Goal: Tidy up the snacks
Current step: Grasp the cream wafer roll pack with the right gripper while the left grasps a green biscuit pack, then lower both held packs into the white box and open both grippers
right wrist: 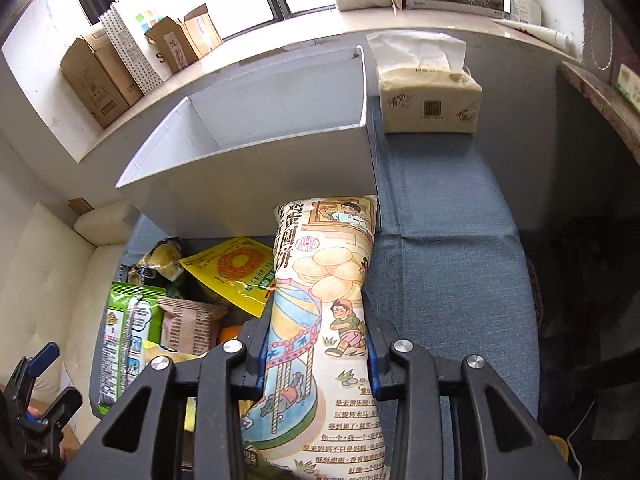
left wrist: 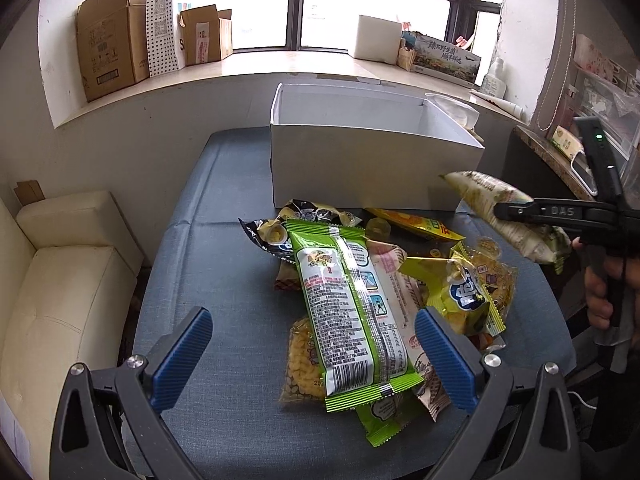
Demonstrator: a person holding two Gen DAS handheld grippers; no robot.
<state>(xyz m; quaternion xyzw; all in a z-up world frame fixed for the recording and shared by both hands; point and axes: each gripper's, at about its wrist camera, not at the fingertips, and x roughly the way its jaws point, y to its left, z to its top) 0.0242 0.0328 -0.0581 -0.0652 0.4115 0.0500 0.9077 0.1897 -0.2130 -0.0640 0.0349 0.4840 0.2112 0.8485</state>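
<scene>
I am partway through moving one snack from the pile into the white box (right wrist: 256, 184). My right gripper (right wrist: 316, 344) has its fingers closed in on a long cream biscuit packet (right wrist: 324, 280) printed with cartoon children and a carousel, pinching it across its middle. The packet is lifted off the blue tabletop (right wrist: 448, 280), its far end pointing at the box's front wall, near the right corner.

From the left camera, the packet (left wrist: 500, 208) hangs in the air to the right of the box (left wrist: 360, 160), lower than its rim. I judge the next move needs a lift above that rim, a carry over the opening, then a release.

My left gripper (left wrist: 316, 348) has its blue fingers (left wrist: 182, 356) spread wide and holds nothing. It hovers over the pile of remaining snacks, with a long green packet (left wrist: 352, 312) lying between the fingers below. The pile lies on the tabletop just in front of the box.
</scene>
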